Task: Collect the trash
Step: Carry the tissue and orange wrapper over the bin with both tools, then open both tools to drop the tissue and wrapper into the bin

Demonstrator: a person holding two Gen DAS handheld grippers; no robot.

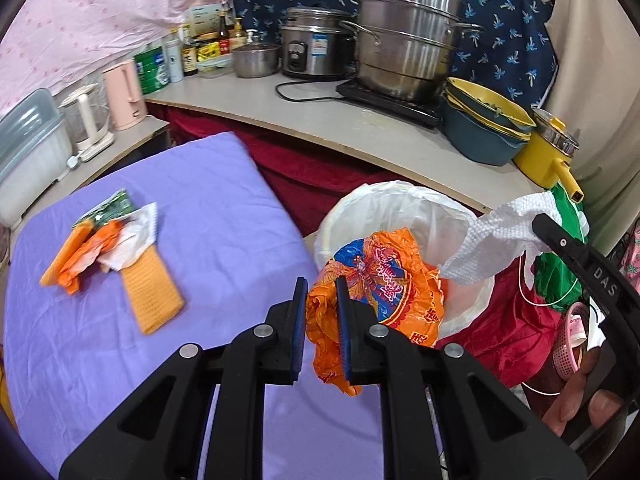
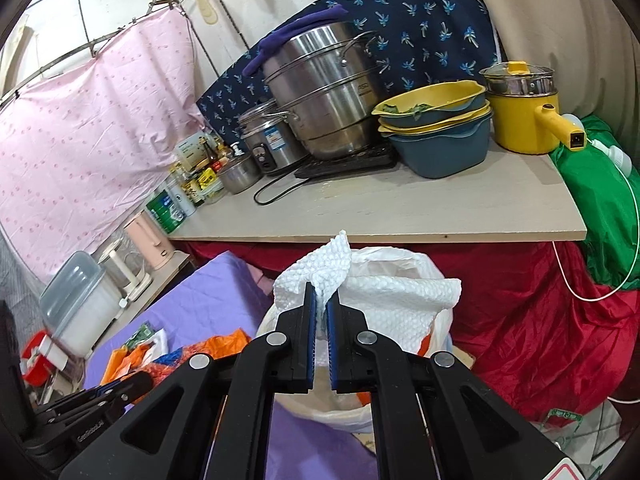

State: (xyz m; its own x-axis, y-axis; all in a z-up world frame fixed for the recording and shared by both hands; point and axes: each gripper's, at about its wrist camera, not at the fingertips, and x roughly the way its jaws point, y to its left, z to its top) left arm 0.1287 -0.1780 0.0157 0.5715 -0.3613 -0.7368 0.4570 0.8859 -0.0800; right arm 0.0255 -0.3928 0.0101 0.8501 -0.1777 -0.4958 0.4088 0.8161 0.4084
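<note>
Left claw (image 1: pixel 322 304) is clamped on an orange wrapper (image 1: pixel 372 280) at centre frame, over the lined bin (image 1: pixel 400 204). Right claw (image 2: pixel 321 300) pinches a paper towel (image 2: pixel 360 288) above the bin, centre frame.

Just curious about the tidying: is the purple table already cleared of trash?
No, a small pile of wrappers lies on the purple table.

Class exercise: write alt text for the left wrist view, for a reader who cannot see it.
The left gripper clamps a crumpled orange plastic wrapper beside a white-lined bin, while the right gripper holds a white paper towel over it. More wrappers lie on the purple cloth.
</note>
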